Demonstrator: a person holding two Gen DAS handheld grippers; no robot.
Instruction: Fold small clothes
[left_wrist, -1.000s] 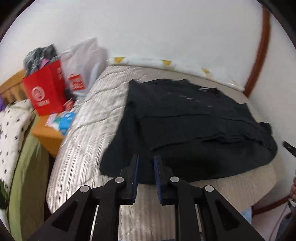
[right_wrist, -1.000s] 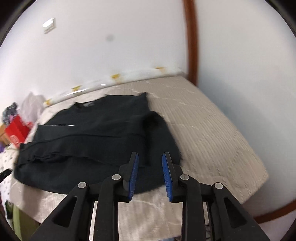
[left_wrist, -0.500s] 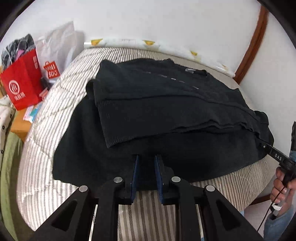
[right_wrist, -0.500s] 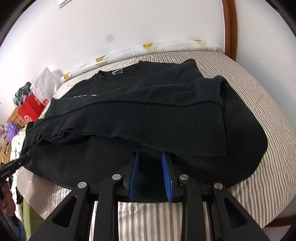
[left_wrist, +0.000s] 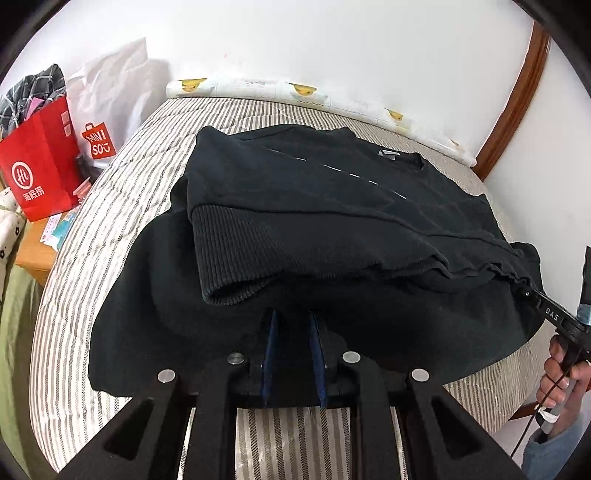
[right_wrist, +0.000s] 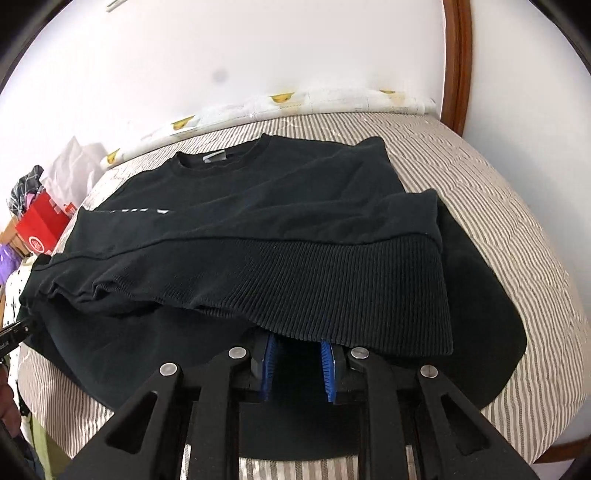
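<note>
The black knit sweatshirt with ribbed hem (left_wrist: 332, 229) lies mid-frame on the striped quilted mattress (left_wrist: 110, 229), hem doubled back toward the collar, exposing a lower layer for another fold. Both the left gripper (left_wrist: 291, 354) and right gripper (right_wrist: 297, 365) sit at its near edge, fingers apart, fabric between them unclamped.

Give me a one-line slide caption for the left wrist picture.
Left gripper open at the near edge of a black sweater on a striped mattress.
</note>
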